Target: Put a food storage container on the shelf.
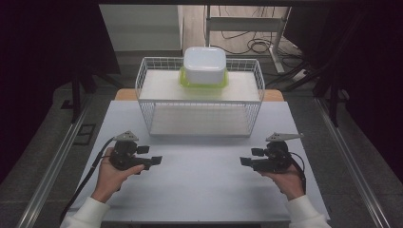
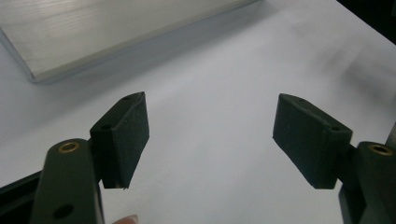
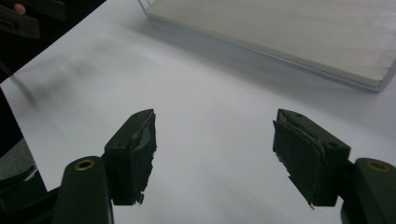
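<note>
Nearest the person, the left gripper and the right gripper rest low over the white table, tips turned toward each other and well apart. In each gripper view the jaws stand wide apart with bare table between the pads, holding and touching nothing. Ahead of the fingers stands a white wire rack. On its top shelf, farthest off, sits a white container on a yellow-green lid.
</note>
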Action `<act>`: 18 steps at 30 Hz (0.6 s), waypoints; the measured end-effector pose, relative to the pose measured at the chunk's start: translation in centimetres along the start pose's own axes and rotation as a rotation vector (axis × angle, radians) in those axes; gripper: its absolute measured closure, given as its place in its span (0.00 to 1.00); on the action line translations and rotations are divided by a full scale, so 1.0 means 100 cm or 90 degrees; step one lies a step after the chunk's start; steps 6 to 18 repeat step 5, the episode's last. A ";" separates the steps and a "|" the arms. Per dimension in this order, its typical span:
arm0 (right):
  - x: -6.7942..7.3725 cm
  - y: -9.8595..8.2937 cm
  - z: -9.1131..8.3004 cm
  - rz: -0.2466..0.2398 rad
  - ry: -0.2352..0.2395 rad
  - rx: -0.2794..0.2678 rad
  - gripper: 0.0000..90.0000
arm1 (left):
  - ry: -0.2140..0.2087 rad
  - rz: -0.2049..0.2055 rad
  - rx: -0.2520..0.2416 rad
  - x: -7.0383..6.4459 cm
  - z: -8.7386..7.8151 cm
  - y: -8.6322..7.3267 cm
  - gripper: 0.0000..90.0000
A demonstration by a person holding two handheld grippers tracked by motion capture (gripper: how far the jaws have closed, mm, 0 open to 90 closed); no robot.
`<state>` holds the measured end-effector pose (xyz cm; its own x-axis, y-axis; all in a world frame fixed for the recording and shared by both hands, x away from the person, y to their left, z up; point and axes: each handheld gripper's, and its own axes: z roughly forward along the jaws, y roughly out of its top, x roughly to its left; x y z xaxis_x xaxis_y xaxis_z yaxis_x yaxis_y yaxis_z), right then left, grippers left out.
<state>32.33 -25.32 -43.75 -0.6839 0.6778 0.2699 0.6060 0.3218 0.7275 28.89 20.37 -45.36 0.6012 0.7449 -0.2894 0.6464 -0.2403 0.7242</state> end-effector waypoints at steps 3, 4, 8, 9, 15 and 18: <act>-0.003 -0.001 -0.001 0.002 -0.006 0.000 0.29 | 0.000 -0.008 -0.004 0.003 0.000 0.000 0.29; -0.003 -0.002 -0.001 0.003 -0.008 0.000 0.29 | 0.001 -0.011 -0.005 0.004 0.000 0.000 0.29; -0.003 -0.002 -0.001 0.003 -0.008 0.000 0.29 | 0.001 -0.011 -0.005 0.004 0.000 0.000 0.28; -0.003 -0.002 -0.001 0.003 -0.008 0.000 0.29 | 0.001 -0.011 -0.005 0.004 0.000 0.000 0.28; -0.003 -0.002 -0.001 0.003 -0.008 0.000 0.29 | 0.001 -0.011 -0.005 0.004 0.000 0.000 0.28; -0.003 -0.002 -0.001 0.003 -0.008 0.000 0.29 | 0.001 -0.011 -0.005 0.004 0.000 0.000 0.28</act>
